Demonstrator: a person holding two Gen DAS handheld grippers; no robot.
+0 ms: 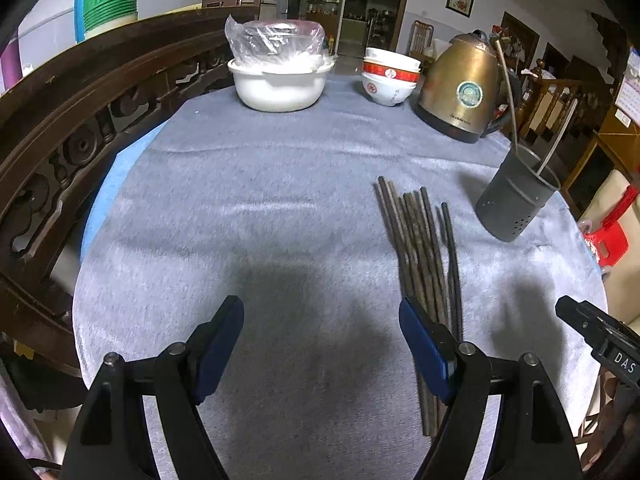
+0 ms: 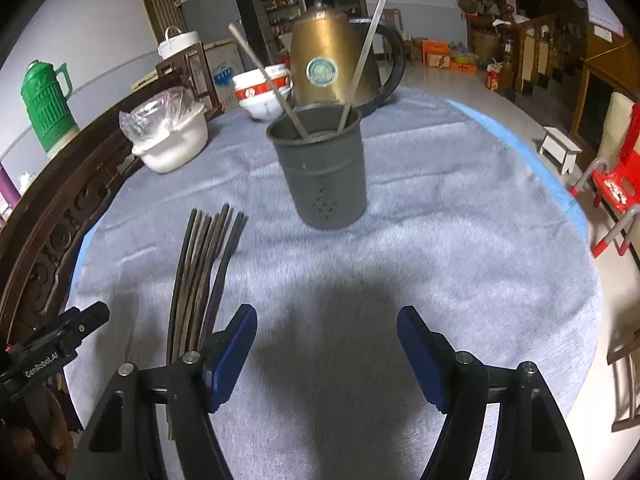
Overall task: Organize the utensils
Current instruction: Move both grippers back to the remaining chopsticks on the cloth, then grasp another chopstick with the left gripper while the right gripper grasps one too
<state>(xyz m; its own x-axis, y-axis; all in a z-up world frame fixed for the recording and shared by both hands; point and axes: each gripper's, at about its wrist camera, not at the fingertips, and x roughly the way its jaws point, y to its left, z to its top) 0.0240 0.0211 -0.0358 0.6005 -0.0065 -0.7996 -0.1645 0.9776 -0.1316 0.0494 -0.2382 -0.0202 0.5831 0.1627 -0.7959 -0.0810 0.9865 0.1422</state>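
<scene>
Several dark chopsticks (image 1: 420, 248) lie in a loose bundle on the grey cloth (image 1: 260, 208), also seen in the right wrist view as chopsticks (image 2: 204, 264). Beyond them stands a dark grey holder cup (image 2: 322, 168) with two utensils leaning in it; in the left wrist view the holder (image 1: 516, 196) is at the right. My left gripper (image 1: 322, 316) is open over bare cloth, its right finger beside the chopsticks' near ends. My right gripper (image 2: 327, 324) is open too, with the chopsticks just left of its left finger. Nothing sits between either pair of fingers.
A brass kettle (image 2: 332, 60), stacked red-and-white bowls (image 1: 390, 76) and a white pot with a plastic bag (image 1: 280, 76) stand at the table's far side. A carved wooden chair back (image 1: 80, 128) curves along the left. A green thermos (image 2: 46, 108) stands behind it.
</scene>
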